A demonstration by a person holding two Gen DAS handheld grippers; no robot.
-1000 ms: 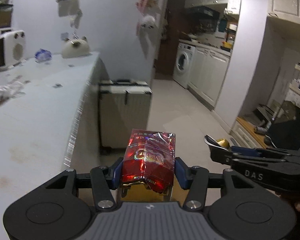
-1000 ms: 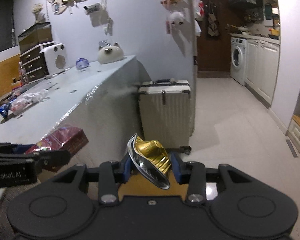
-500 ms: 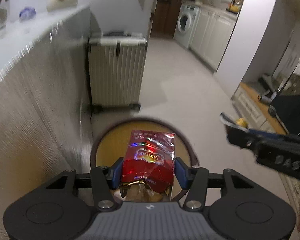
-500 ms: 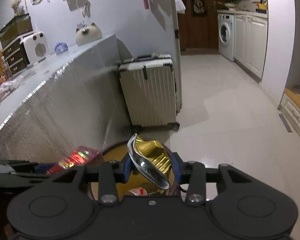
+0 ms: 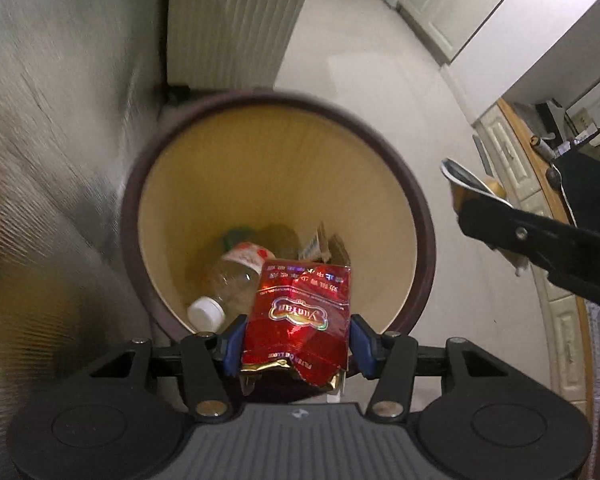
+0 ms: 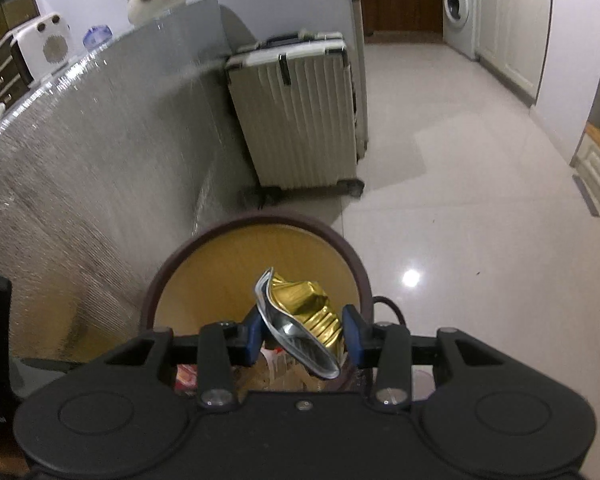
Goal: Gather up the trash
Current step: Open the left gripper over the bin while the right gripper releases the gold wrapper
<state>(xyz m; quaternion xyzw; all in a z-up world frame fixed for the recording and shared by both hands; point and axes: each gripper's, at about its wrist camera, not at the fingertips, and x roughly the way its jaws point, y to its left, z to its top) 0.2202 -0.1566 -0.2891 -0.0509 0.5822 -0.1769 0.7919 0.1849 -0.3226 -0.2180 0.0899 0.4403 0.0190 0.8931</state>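
My left gripper (image 5: 296, 346) is shut on a red foil cigarette packet (image 5: 300, 312), held over the mouth of a round bin (image 5: 416, 200) with a dark rim and yellow inside. In the bin lie a clear plastic bottle (image 5: 224, 284) with a white cap and some paper scraps. My right gripper (image 6: 302, 334) is shut on a crushed gold foil cup (image 6: 300, 312) above the near side of the same bin (image 6: 356, 268). The right gripper also shows at the right of the left wrist view, beside the bin.
A silver-clad counter side (image 6: 80, 152) rises left of the bin. A ribbed white suitcase (image 6: 300, 112) stands just behind it. Pale tiled floor (image 6: 460, 200) stretches right toward white cabinets and a washing machine (image 6: 458, 4).
Both grippers have dropped from counter height and tipped down toward the bin, which now fills the left wrist view. Each keeps hold of its piece of trash.
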